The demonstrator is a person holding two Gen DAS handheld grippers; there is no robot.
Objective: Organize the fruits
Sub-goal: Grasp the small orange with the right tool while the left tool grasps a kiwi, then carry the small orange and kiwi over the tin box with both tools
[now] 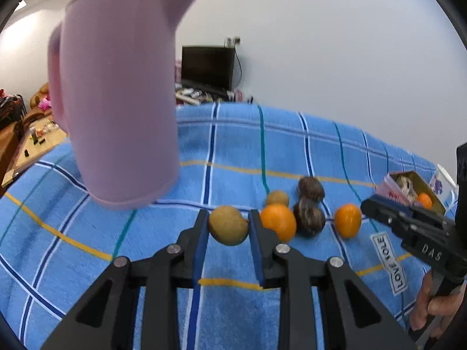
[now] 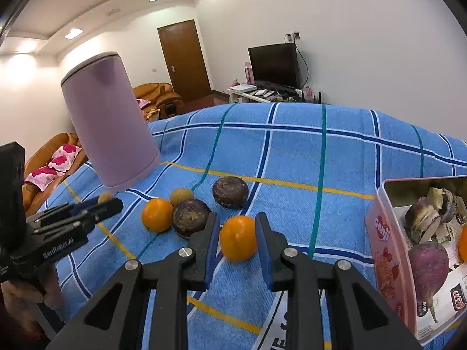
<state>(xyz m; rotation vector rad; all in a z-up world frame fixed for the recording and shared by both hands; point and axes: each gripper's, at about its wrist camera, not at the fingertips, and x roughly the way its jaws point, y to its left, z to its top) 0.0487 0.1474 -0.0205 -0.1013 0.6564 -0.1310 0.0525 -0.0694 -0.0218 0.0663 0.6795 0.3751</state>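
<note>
Both grippers are down among the fruit on the blue checked cloth (image 2: 292, 157): the left gripper (image 1: 228, 227) has its jaws around a small brownish fruit (image 1: 228, 225), seemingly pinching it, and the right gripper (image 2: 238, 242) brackets an orange (image 2: 238, 242) in the same way, though whether its pads truly touch I cannot tell. Both fruits look light, round and apt to roll, the orange smooth-skinned, so I'd grip across the widest part, gently. The pink tin (image 2: 385, 233) sits just right.
</note>
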